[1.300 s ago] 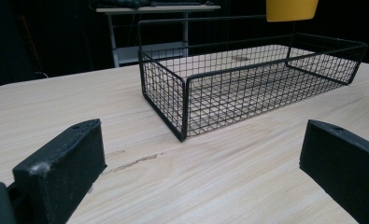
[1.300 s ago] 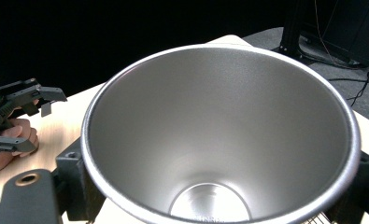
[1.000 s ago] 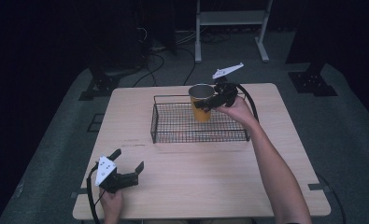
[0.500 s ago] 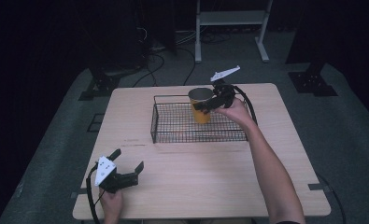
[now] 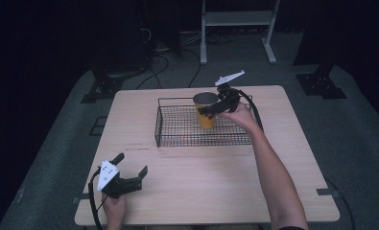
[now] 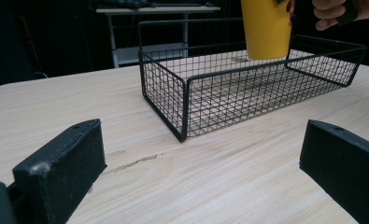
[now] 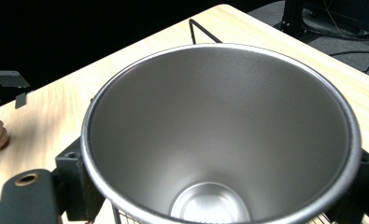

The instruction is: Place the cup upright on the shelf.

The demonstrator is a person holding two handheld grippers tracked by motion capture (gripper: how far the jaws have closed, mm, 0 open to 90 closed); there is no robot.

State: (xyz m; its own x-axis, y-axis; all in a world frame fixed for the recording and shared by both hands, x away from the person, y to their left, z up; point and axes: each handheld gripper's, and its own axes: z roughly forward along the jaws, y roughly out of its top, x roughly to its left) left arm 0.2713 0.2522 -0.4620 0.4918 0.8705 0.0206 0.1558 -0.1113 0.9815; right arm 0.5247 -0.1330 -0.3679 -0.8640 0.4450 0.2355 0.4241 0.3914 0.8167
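Note:
A yellow cup (image 5: 205, 117) with a bare metal inside (image 7: 219, 140) hangs upright over the far part of a black wire basket (image 5: 177, 139). My right gripper (image 5: 211, 108) is shut on the cup near its rim, one jaw on each side of it. In the left gripper view the cup (image 6: 266, 28) has its base low inside the basket (image 6: 187, 98); I cannot tell if it touches the floor. My left gripper (image 5: 129, 170) rests open at the table's front left, its jaws far apart (image 6: 201, 158) with nothing between them.
The basket stands at the middle back of a light wooden table (image 5: 216, 182). A white metal stand (image 5: 235, 19) and cables lie on the dark floor behind. The left hand and its gripper (image 7: 0, 84) show far off in the right gripper view.
My right gripper has sunk slightly with the cup, a little toward the basket's floor. The left gripper has stayed where it was.

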